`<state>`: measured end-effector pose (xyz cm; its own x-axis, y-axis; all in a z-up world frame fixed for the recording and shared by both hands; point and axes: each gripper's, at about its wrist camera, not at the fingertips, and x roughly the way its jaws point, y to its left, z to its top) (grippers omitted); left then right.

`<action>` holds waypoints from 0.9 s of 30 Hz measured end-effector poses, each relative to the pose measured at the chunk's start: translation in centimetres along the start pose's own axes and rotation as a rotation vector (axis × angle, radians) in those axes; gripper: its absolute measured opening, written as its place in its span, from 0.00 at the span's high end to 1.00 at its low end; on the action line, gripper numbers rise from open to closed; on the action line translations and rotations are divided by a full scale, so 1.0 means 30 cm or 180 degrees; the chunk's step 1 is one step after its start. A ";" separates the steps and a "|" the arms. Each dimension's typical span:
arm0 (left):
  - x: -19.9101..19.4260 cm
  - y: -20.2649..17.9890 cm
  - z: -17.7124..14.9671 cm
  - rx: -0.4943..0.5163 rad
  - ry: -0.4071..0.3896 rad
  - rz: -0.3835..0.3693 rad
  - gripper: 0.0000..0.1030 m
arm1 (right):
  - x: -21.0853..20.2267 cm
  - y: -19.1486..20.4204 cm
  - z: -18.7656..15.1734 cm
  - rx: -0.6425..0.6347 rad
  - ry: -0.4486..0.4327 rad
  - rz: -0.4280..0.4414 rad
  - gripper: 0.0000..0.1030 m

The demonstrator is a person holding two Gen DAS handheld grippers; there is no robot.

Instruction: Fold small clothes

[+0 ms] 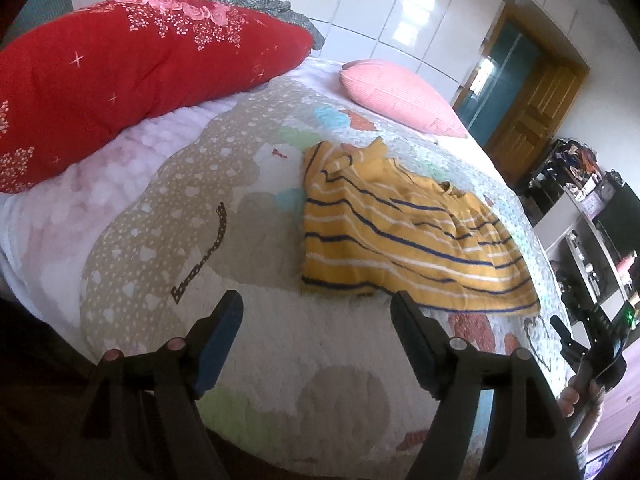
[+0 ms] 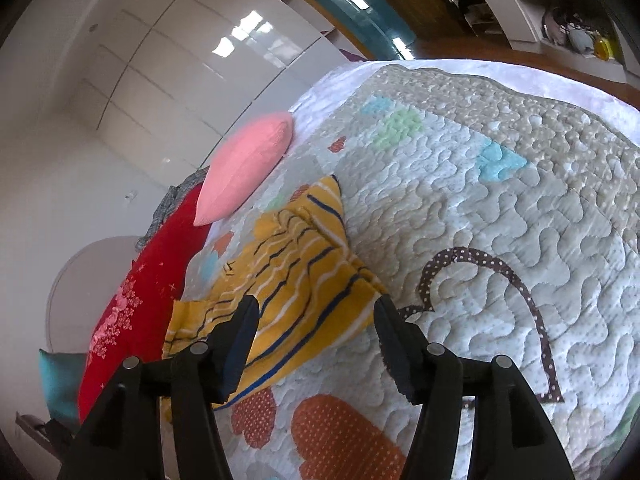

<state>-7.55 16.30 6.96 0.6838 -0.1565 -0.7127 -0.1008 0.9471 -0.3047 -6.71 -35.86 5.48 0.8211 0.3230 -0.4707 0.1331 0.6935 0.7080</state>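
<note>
- Mustard-yellow fabric with navy and white stripes makes up a small garment (image 1: 404, 232), which is laid rumpled and partly folded on a quilted bedspread (image 1: 280, 360); in the left wrist view it is seen right of centre, and in the right wrist view (image 2: 280, 276) at lower centre-left.
- Left gripper (image 1: 316, 312) is shown at the bottom of its view with both fingers spread wide; nothing is held between them; the right fingertip is seen just below the garment's near hem, and contact cannot be told.
- Right gripper (image 2: 316, 320) is likewise spread wide and nothing is clamped; the garment's corner is framed between its fingers, with the left fingertip seen over the cloth; whether it touches cannot be told.
- Red floral pillow (image 1: 132, 68) is placed at the upper left of the left wrist view; a pink cushion (image 1: 396, 94) lies at upper centre, beyond the garment.
- Glossy white wardrobe doors (image 2: 132, 92) are seen behind the bed; a wooden door (image 1: 532, 120) is seen at the upper right of the left wrist view.
</note>
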 end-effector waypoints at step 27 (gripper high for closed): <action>0.059 -0.061 -0.039 0.0109 0.0141 -0.0035 0.22 | 0.026 0.102 -0.072 -0.0646 0.0088 -0.0273 0.32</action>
<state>-7.00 13.96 5.51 0.6519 -0.1784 -0.7370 -0.0683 0.9542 -0.2913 -6.87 -32.09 6.16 0.7956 0.2730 -0.5409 0.0849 0.8336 0.5457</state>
